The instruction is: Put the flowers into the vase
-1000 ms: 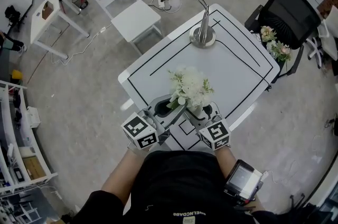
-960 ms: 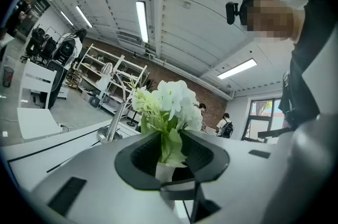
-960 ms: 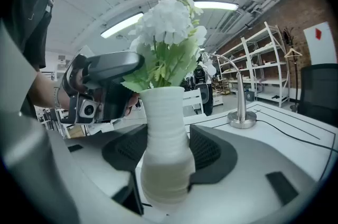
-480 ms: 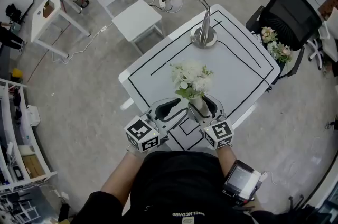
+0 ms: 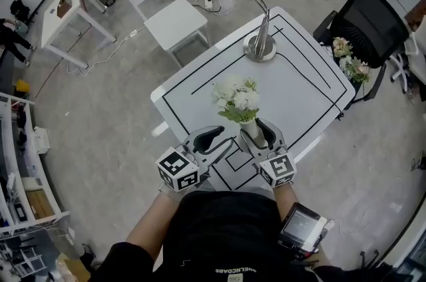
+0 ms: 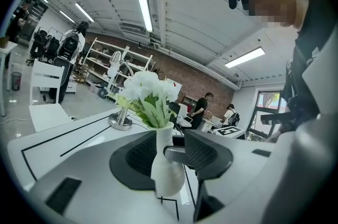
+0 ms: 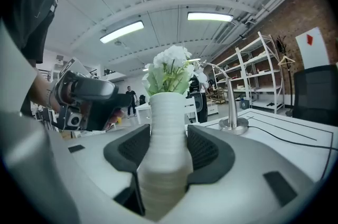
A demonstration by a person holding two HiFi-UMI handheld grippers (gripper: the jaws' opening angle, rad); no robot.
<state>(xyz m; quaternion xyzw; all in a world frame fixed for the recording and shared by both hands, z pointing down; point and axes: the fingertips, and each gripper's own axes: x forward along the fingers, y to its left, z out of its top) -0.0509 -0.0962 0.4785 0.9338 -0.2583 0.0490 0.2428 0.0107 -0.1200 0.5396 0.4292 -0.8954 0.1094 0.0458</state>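
- Since a second ago, the flowers (image 5: pixel 236 98) went from leaning over to standing upright in the vase (image 5: pixel 251 134), and the left claw (image 5: pixel 216 140) let them go and sank a little lower.
- Now the left claw is open and holds nothing. The vase stands just ahead of its tips, and the pads do not press on it.
- My right claw (image 5: pixel 258 132) is closing, with the body of the vase between its jaws. The pads look already in contact on both sides.
- To finish well, I think I should keep the vase steady with the right claw, then open it slowly and pull straight back, so that the narrow vase does not tip.
- Also the left claw should not brush the leaves when it leaves.
- As for containers, the white vase stands on the table (image 5: pixel 299 94), near my edge, and it holds the whole bunch. The stems are inside the neck.
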